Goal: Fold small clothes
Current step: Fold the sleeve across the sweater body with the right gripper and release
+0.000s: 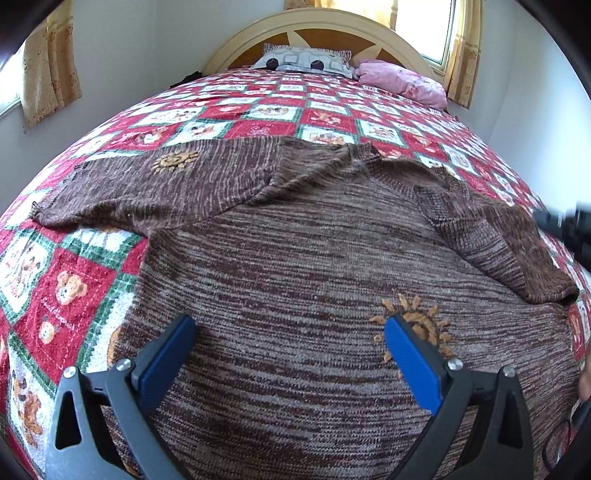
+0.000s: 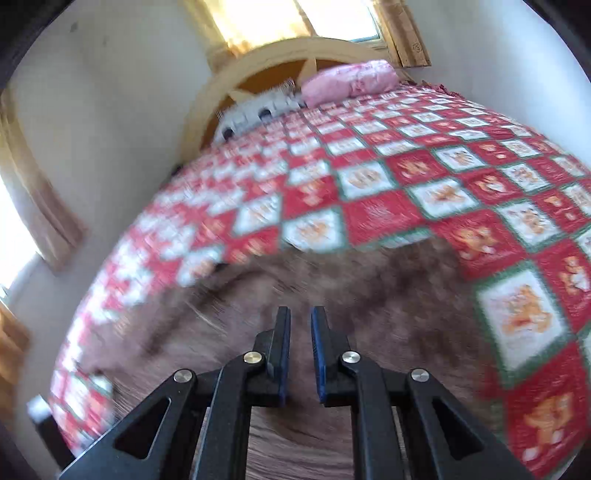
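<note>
A home bedroom: a bed with a red, white and green teddy-bear quilt (image 1: 258, 114) fills the view, an arched wooden headboard (image 1: 317, 33) at 12 o'clock, pillows (image 1: 402, 83) against it, and yellow curtains (image 1: 50, 70) at 10 o'clock beside a sunlit window (image 1: 424, 26).

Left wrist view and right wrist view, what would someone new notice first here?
A brown knit sweater lies spread flat across the near half of a red, white and green teddy-bear quilt. The left gripper hovers wide open over its body, while a pink pillow sits by the headboard.
</note>
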